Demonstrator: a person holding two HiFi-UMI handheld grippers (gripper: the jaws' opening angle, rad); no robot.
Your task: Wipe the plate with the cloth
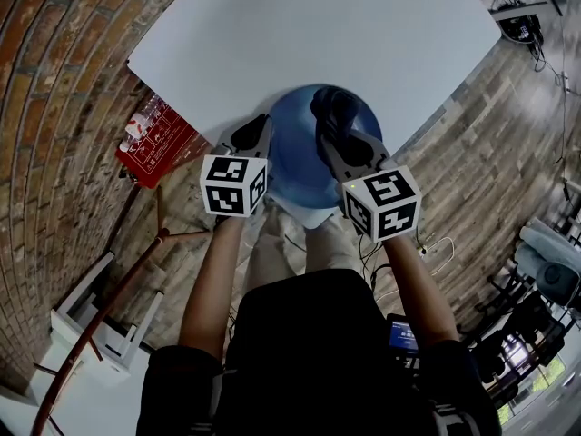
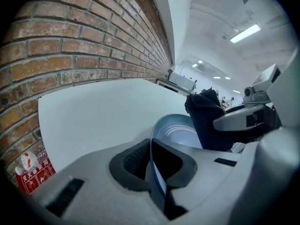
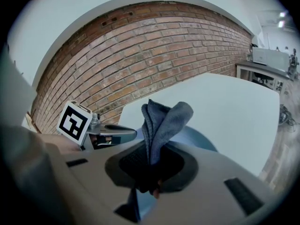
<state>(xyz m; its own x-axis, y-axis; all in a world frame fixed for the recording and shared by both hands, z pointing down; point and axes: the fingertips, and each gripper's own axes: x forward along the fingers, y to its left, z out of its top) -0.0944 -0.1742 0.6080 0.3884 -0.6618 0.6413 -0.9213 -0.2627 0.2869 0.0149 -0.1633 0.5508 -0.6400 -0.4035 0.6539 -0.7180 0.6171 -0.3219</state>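
Down at the white table's (image 1: 318,34) 6 o'clock edge was the blue plate (image 1: 295,166). The left gripper (image 1: 252,137) pinched its rim at 9 o'clock. The right gripper (image 1: 338,139), at 3 o'clock, clamped the dark cloth (image 1: 332,107) over it.

Plate (image 1: 295,157) at table (image 1: 318,25) near edge; cloth (image 1: 332,114) on plate's right; left gripper (image 1: 255,134) on left rim.

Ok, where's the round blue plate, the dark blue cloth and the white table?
round blue plate (image 1: 295,148), head view, its bare inside.
dark blue cloth (image 3: 161,118), right gripper view, its upright folds.
white table (image 1: 300,25), head view, its bare top.
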